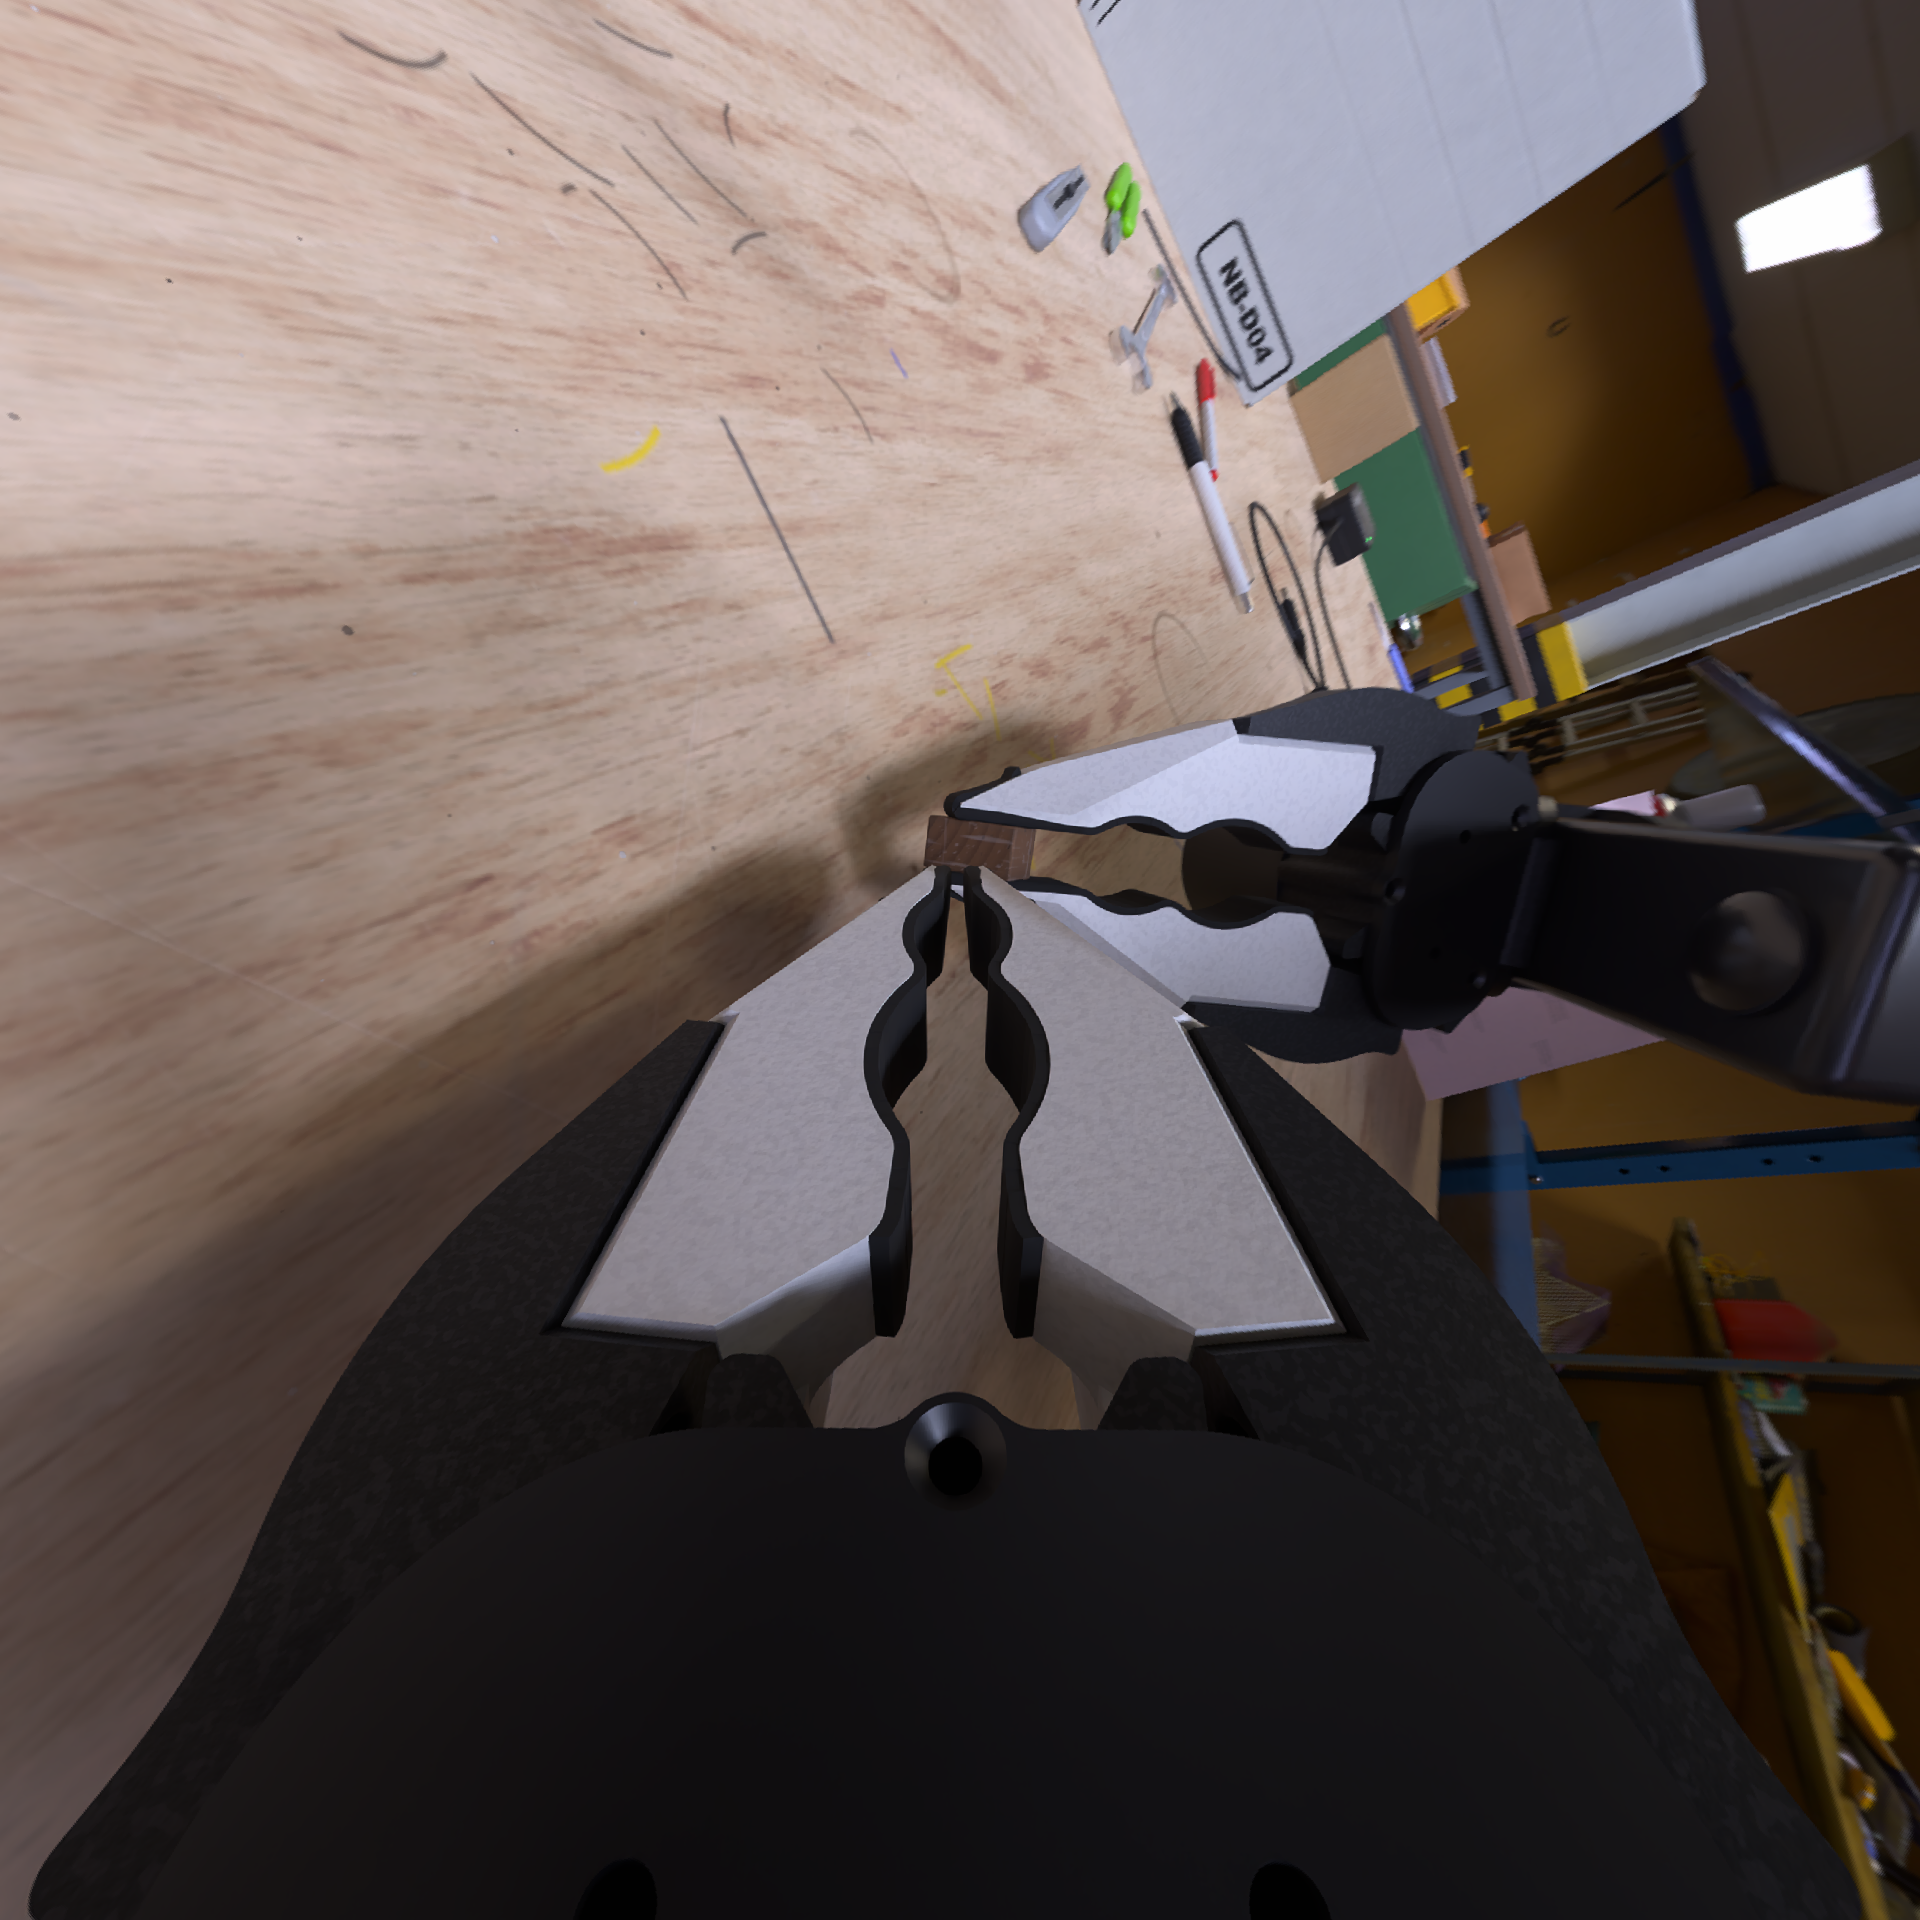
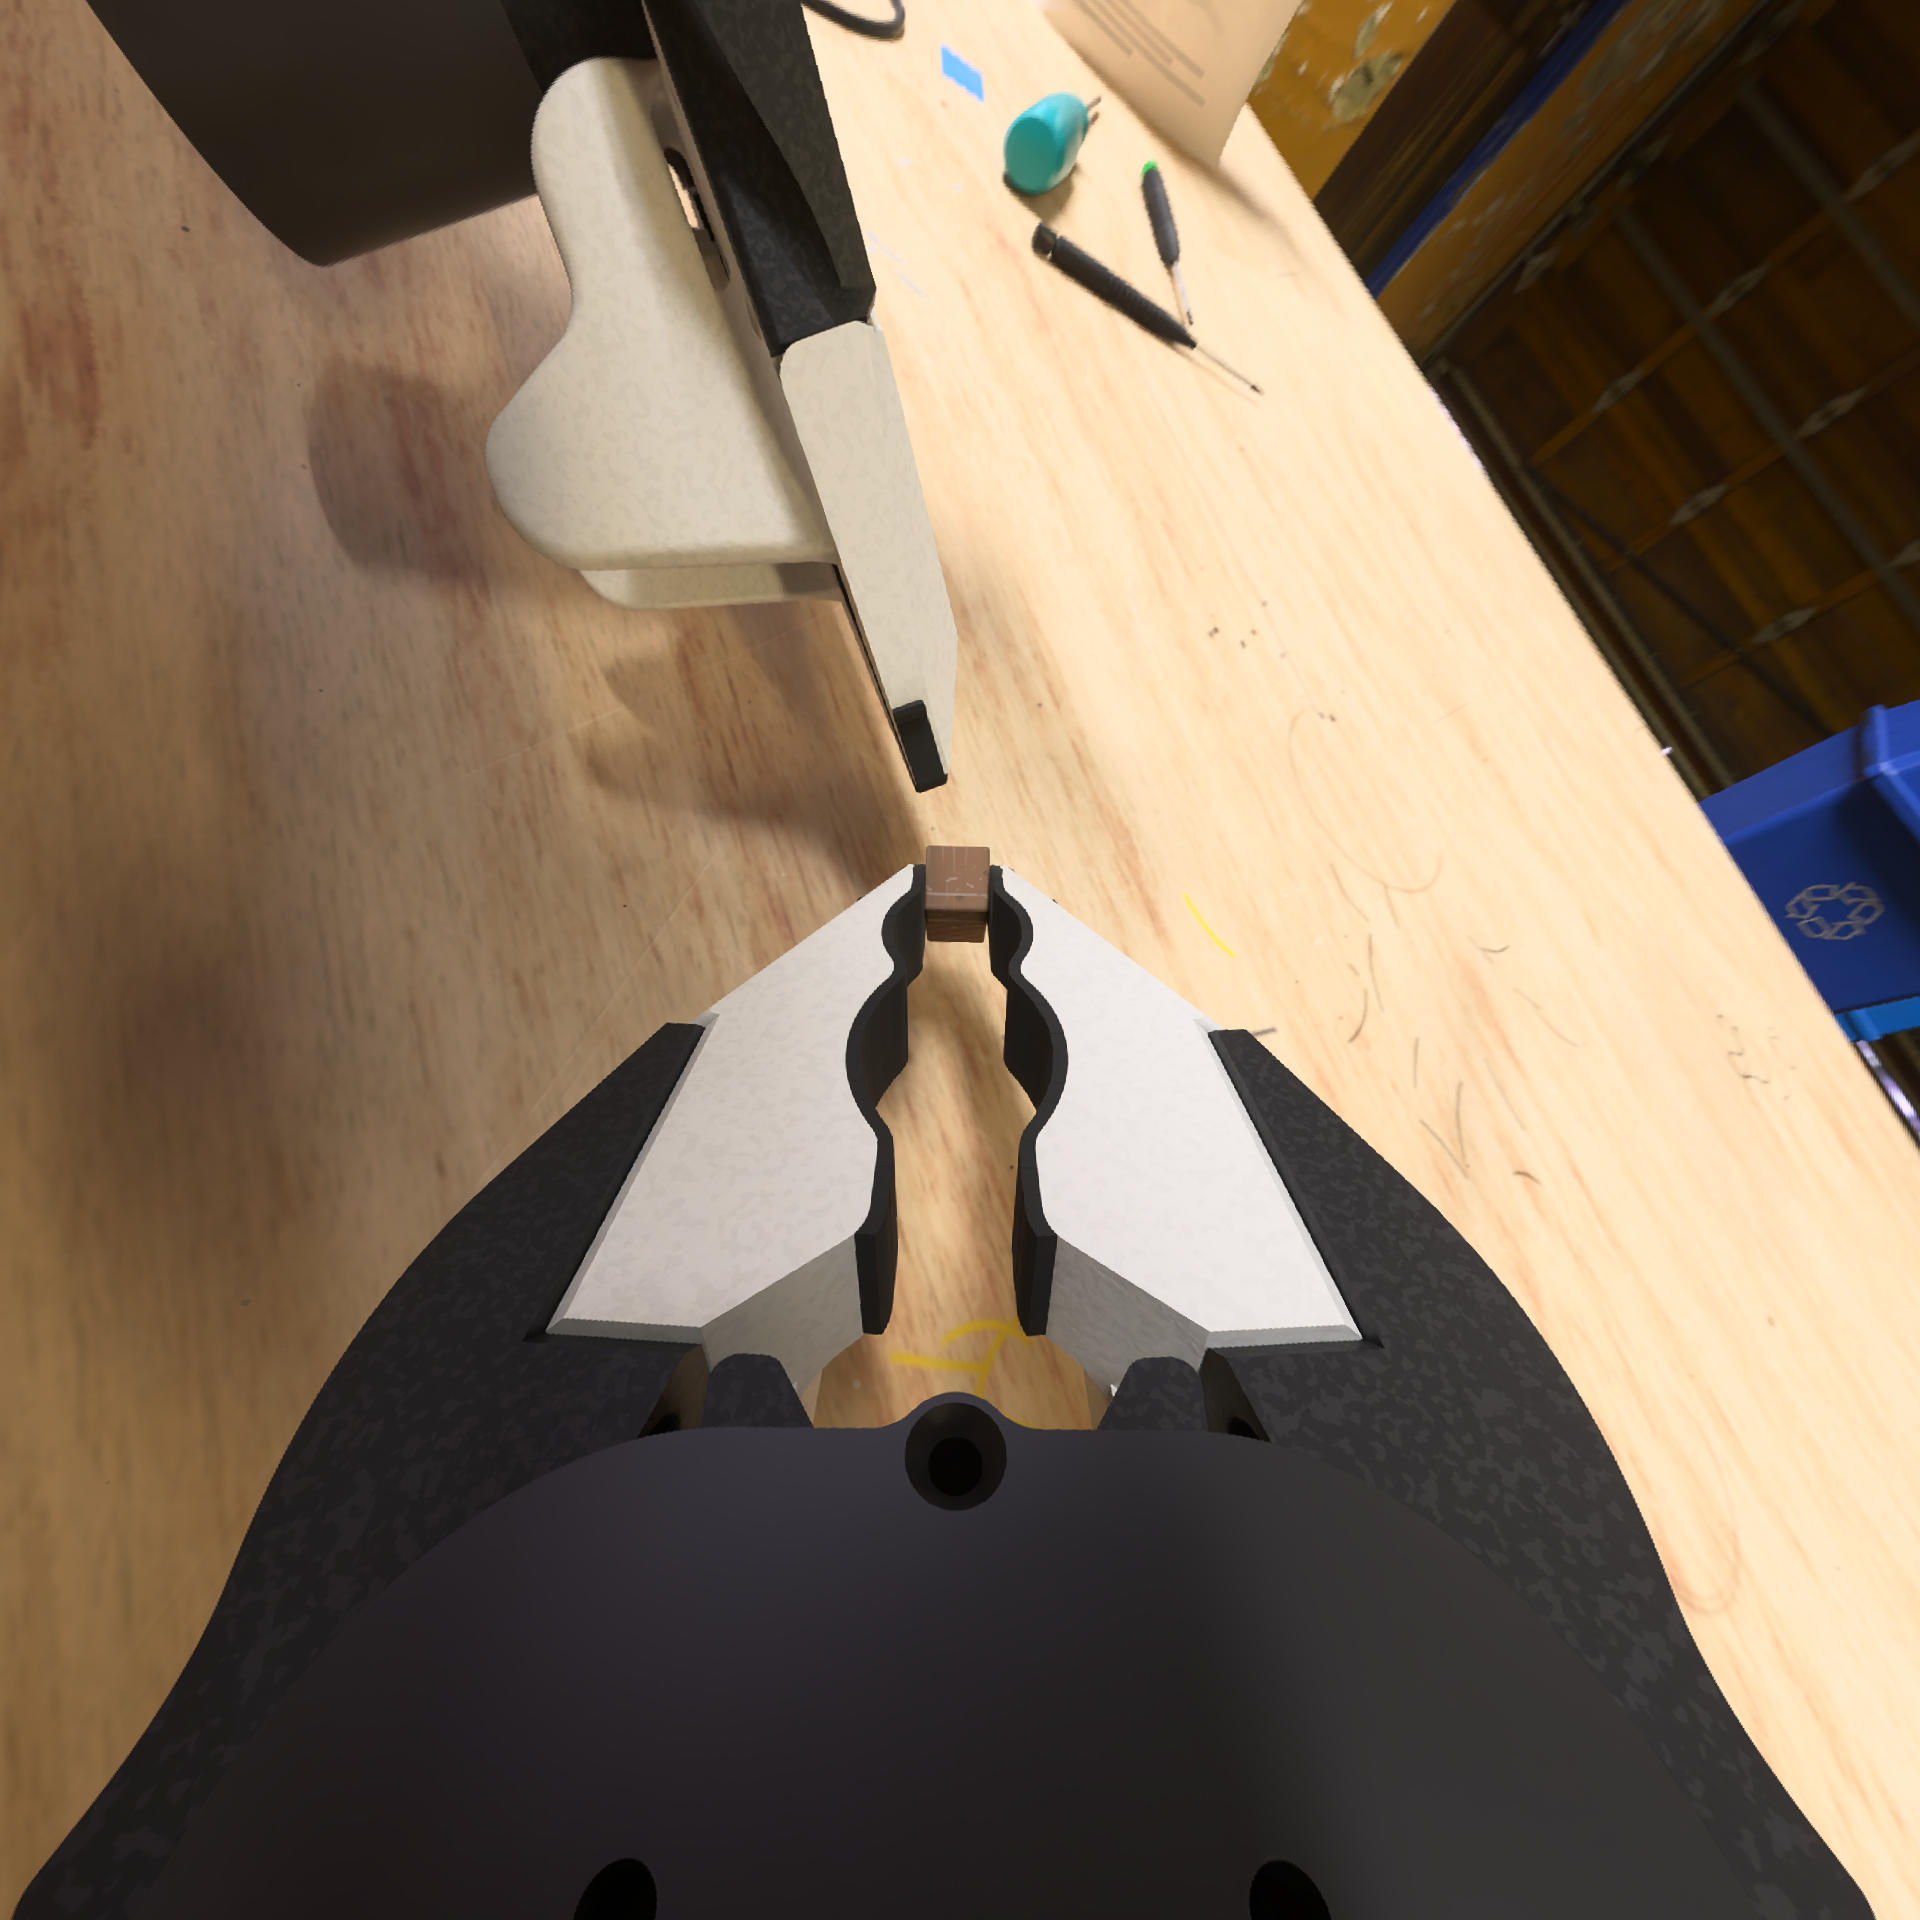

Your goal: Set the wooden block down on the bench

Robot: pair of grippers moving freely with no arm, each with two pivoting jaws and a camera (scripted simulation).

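Wooden block (image 2: 956, 891), small and brown, sits clamped between the fingertips of the right gripper (image 2: 956, 896) at the centre of the right wrist view. Both black pads press against its side faces; its far end projects slightly beyond the tips. Whether its underside touches the bench (image 2: 1195, 644) cannot be told from either view.

Left gripper (image 1: 957, 883): jaws nearly together, with a narrow slit between the tips and nothing held. In the left wrist view its tips sit just below the block (image 1: 980, 844), very close to it; contact cannot be confirmed. In the right wrist view, the left gripper (image 2: 928, 750) enters from the upper left, its tip just above the block and apart from it.

In the left wrist view, the right gripper (image 1: 987, 844) enters from the right edge, with the block at its fingertips.

Other items on the bench:
- Right wrist view, upper right: two black screwdrivers (image 2: 1122, 286) and a teal rounded object (image 2: 1044, 140).
- Left wrist view, upper right: a white box (image 1: 1382, 135), markers (image 1: 1210, 488), a green-handled tool (image 1: 1119, 203).
- Right wrist view, right edge: a blue bin (image 2: 1839, 873), beside the bench.
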